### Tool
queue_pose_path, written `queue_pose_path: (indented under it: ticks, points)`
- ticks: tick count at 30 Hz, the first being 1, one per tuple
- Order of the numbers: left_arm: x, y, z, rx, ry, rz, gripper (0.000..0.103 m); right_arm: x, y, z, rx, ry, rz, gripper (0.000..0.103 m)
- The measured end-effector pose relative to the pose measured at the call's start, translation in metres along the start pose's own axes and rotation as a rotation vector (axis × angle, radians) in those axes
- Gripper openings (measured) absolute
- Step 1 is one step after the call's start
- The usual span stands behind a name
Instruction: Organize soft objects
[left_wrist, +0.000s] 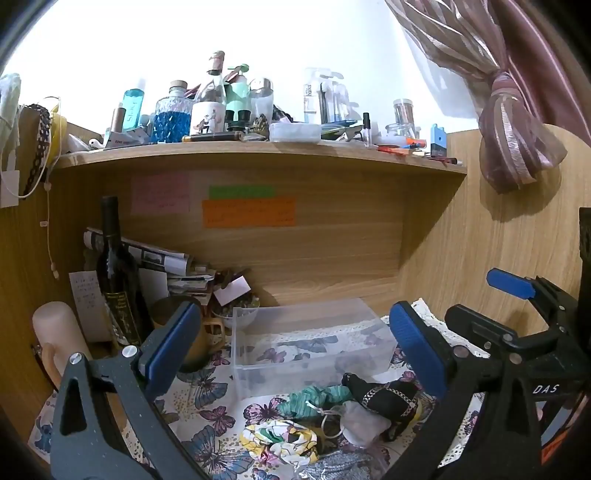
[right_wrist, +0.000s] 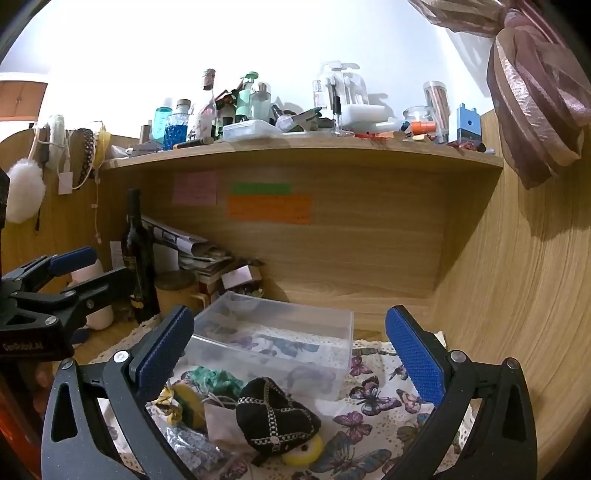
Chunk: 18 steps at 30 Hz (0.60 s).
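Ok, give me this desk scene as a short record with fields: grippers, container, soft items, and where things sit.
left gripper: open, holding nothing
right gripper: open, holding nothing
container: clear plastic box, no soft items visible inside
soft items: black chain-trimmed pouch, teal scrunchie, yellow floral scrunchie, white drawstring bag
location: piled on the butterfly cloth, in front of the box

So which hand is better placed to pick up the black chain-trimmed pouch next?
Right, probably. The right gripper is open with the black pouch nearly centred between its fingers. For the left gripper, also open, the pouch lies off toward its right finger.
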<state>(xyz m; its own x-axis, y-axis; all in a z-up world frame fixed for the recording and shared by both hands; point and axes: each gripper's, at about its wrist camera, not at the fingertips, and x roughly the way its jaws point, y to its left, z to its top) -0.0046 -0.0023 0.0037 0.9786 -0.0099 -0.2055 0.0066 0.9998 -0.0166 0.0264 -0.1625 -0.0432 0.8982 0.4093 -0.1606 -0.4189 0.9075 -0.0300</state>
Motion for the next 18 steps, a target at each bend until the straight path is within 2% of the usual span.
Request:
queue_pose_path:
  ticks: [18]
  points:
    - [-0.0042, -0.0015, 0.0024, -0.002, -0.010, -0.006, 0.103, -0.0018, 0.0008, 0.0010, 0.003, -0.005, 0.005, 0.103]
